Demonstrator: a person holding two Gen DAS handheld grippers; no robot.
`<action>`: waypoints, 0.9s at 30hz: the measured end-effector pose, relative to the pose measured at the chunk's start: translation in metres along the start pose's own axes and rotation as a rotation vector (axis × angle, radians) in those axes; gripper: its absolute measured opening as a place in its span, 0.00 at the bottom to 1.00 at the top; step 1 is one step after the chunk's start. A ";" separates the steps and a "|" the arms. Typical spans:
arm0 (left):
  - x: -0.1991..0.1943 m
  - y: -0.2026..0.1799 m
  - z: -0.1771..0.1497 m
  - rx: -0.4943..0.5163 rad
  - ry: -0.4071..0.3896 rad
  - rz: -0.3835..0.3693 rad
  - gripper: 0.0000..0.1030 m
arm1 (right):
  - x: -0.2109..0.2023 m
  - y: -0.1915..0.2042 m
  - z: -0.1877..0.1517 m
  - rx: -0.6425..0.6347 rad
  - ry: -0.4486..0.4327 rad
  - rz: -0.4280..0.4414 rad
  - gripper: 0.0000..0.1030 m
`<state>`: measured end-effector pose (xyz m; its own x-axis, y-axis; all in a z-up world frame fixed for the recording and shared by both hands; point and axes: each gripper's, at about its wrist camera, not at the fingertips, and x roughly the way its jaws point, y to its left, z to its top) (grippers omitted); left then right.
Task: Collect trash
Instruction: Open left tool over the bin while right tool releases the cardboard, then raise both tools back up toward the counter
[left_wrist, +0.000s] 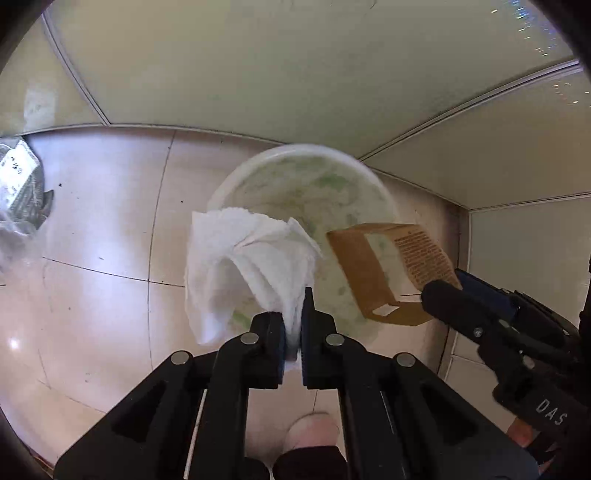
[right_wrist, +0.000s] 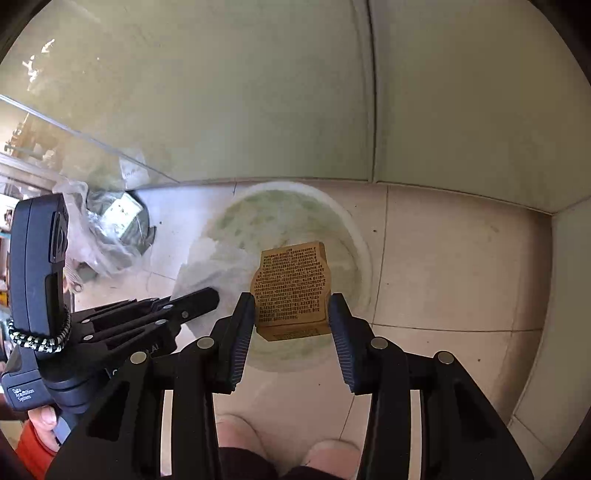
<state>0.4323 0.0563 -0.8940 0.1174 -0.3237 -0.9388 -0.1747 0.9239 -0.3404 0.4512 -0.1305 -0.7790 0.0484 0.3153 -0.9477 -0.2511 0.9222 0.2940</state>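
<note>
Box (right_wrist: 291, 291) upright — long axis vertical

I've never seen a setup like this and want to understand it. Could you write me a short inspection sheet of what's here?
Surface: glossy beige tiled floor, a few dark specks.
Job's things: crumpled white paper towel and brown printed cardboard box, both above the round white bin lined with thin green-marked plastic.
Clutter: clear plastic bag with grey contents lying on the floor left of the bin.
Grippers: left gripper shut on the towel; right gripper clamped on the box.
Cables: nothing seen.
Surroundings: pale green wall panels; the person's shoe tips below.
</note>
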 end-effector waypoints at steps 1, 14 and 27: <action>0.002 0.001 0.000 0.000 0.005 0.004 0.03 | 0.003 0.000 0.000 -0.006 0.005 0.000 0.38; -0.033 -0.007 -0.001 -0.008 -0.033 0.058 0.36 | -0.008 0.002 0.001 -0.033 0.020 -0.028 0.43; -0.249 -0.070 -0.011 0.035 -0.122 0.125 0.36 | -0.197 0.062 0.016 -0.010 -0.062 -0.045 0.43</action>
<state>0.4046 0.0698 -0.6368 0.2150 -0.1809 -0.9597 -0.1616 0.9626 -0.2176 0.4412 -0.1317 -0.5717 0.1194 0.2870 -0.9505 -0.2570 0.9336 0.2496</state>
